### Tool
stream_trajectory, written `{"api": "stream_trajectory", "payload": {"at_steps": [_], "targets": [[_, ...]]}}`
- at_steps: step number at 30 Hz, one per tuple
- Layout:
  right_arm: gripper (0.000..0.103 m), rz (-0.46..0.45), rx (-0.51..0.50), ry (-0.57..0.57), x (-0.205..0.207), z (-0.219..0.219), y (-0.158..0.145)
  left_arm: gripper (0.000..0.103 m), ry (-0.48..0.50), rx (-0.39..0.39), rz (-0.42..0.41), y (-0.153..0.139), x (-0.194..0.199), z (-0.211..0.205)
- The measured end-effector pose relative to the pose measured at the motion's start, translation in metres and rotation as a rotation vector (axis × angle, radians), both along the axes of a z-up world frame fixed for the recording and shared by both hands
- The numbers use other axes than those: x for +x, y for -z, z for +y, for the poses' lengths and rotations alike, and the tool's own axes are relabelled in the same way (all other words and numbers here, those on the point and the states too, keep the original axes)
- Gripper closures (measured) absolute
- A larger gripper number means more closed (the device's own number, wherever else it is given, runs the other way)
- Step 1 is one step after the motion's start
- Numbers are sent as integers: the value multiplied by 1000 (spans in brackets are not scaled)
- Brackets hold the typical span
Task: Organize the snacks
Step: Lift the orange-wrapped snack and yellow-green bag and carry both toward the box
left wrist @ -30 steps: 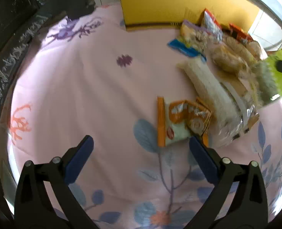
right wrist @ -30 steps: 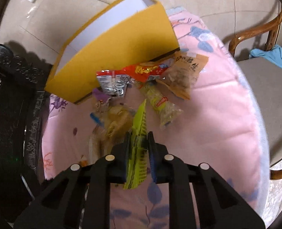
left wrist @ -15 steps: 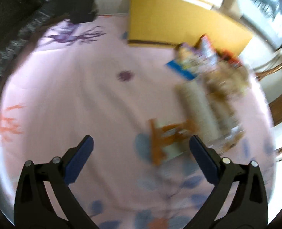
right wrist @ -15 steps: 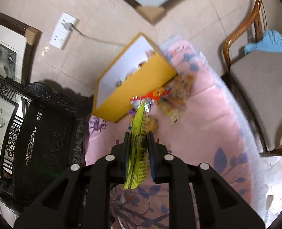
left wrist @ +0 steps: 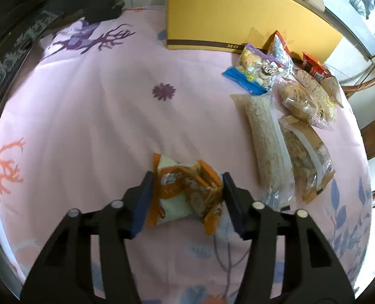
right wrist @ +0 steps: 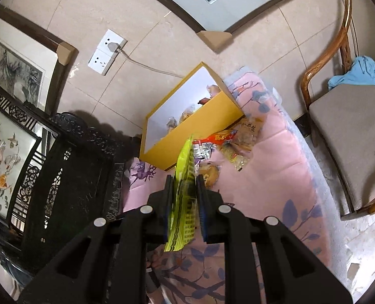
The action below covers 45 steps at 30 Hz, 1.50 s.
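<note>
An orange snack packet (left wrist: 185, 192) lies on the pink flowered cloth (left wrist: 98, 106). My left gripper (left wrist: 186, 177) is closing around it; both blue pads touch its sides and the wrapper is crumpled between them. My right gripper (right wrist: 185, 177) is shut on a yellow-green packet (right wrist: 185, 157), held edge-up in the air above the cloth. Beyond it stands the open yellow box (right wrist: 200, 124) with a few snacks inside. The same yellow box (left wrist: 225, 20) is at the far edge in the left wrist view.
A pile of snack packets (left wrist: 301, 96) lies right of my left gripper, with a long pale packet (left wrist: 266, 136) nearest. More packets (right wrist: 238, 141) lie in front of the box. Black carved furniture (right wrist: 68, 167) is left; a wooden chair (right wrist: 352, 131) is right.
My left gripper's jaws went from wide apart to closed onto the orange packet. My right gripper rose and drew back with the yellow-green packet, so the box and cloth look smaller.
</note>
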State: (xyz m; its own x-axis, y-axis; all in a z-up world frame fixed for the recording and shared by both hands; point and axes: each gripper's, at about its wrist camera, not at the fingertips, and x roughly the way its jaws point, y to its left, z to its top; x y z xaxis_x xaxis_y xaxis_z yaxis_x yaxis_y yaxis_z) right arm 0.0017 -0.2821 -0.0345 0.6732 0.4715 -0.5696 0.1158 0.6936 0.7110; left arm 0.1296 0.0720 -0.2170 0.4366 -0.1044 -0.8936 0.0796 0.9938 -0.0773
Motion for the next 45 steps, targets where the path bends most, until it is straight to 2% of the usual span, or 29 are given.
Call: {"api": "stream_trajectory", "payload": {"at_steps": [2, 3, 5, 6, 8, 9, 12, 18, 21, 23, 26, 31, 32, 34, 35, 36, 37, 38, 39, 40, 42, 43, 45], "targets": [[85, 3, -2, -3, 1, 1, 0, 55, -24, -23, 29, -2, -2, 3], [85, 1, 4, -12, 2, 3, -1, 56, -38, -84, 56, -5, -4, 7], [85, -5, 4, -31, 4, 6, -2, 57, -51, -176, 48, -14, -9, 11], [85, -9, -1, -39, 6, 9, -4, 57, -46, -171, 37, -17, -11, 10], [85, -15, 3, -51, 7, 12, -6, 57, -27, -89, 7, -27, -12, 4], [85, -17, 8, -56, 9, 13, -7, 57, -21, -78, 3, -30, -12, 3], [85, -22, 3, -63, 11, 15, -9, 57, -11, -132, -21, -47, -12, 6], [85, -34, -21, -77, 20, 19, -14, 57, 15, -58, -131, -99, -3, -10], [85, -47, -190, -63, 37, 29, -23, 57, 7, -44, -173, -123, 11, -17], [85, -73, -290, -48, 50, 37, -30, 57, 7, -61, -197, -138, 22, -22], [85, -120, -364, -33, 73, 47, -37, 57, 12, -62, -230, -153, 38, -31], [92, -223, -378, -48, 112, 59, -59, 57, 17, -58, -290, -178, 62, -40], [96, -222, -401, -50, 119, 61, -62, 57, 7, -48, -292, -179, 66, -41], [96, -186, -370, -91, 123, 60, -55, 57, 3, -40, -279, -176, 66, -38], [92, -181, -370, -129, 119, 60, -49, 57, 4, -52, -277, -174, 64, -35], [73, -178, -438, -147, 112, 61, -40, 57, -1, -55, -271, -171, 62, -33], [52, -172, -530, -138, 107, 64, -31, 57, -13, -50, -257, -167, 60, -30], [15, -157, -633, -125, 103, 67, -17, 57, -24, -48, -240, -161, 59, -27], [4, -140, -715, -132, 101, 70, -1, 57, -31, -50, -227, -157, 59, -24], [4, -114, -784, -173, 101, 72, 23, 57, -42, -58, -205, -151, 59, -20], [4, -2, -834, -238, 105, 71, 65, 57, -54, -71, -190, -146, 57, -14], [4, 92, -802, -258, 107, 66, 90, 57, -58, -72, -189, -144, 55, -12], [4, 226, -668, -208, 107, 57, 127, 57, -59, -69, -191, -142, 51, -10]]}}
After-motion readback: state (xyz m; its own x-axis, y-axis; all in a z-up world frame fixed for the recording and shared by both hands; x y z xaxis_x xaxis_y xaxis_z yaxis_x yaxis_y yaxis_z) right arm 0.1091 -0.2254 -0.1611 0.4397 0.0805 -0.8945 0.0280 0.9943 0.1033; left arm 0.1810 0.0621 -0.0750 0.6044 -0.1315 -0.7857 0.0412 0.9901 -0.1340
